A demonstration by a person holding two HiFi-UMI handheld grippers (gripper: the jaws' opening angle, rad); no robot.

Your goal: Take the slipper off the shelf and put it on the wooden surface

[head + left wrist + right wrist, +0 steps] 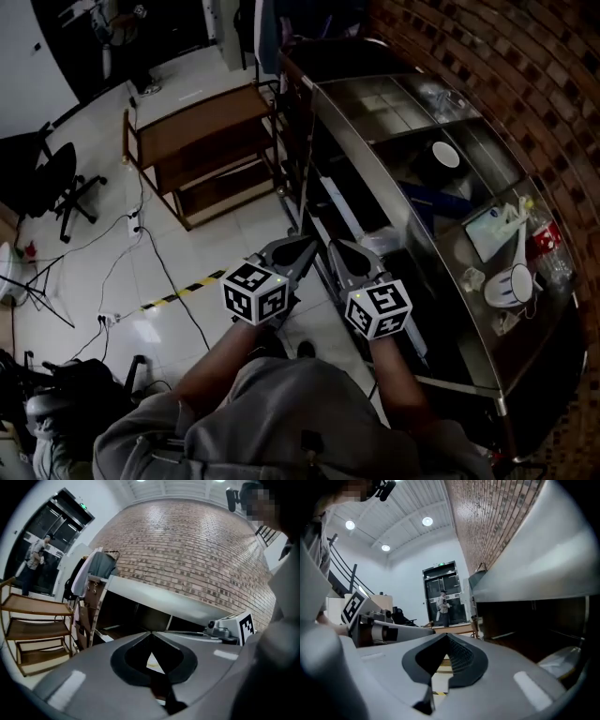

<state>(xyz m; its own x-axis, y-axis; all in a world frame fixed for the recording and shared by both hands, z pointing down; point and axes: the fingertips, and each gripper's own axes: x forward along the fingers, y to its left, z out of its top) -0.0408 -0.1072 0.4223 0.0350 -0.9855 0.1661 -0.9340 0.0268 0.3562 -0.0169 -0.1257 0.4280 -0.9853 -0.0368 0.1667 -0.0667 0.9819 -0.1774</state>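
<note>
Left grey gripper (307,242) and right grey gripper (335,247), both closed and empty, face the steel glass-topped shelf (534,573), where a pale rounded thing (562,660), perhaps the slipper, lies low rightward, nearest the right gripper.

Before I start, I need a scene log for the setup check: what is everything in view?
metal shelf unit: one, silver-grey, right, along the brick wall
slipper: one made out, white, lower right, on the metal shelf unit
wooden shelf: one, brown, on the floor left of the metal shelf unit
office chair: one, black, far left
cables: several, black, across the floor
left gripper: one, grey, low centre, fingers shut, empty
right gripper: one, grey, beside it, fingers shut, empty
</note>
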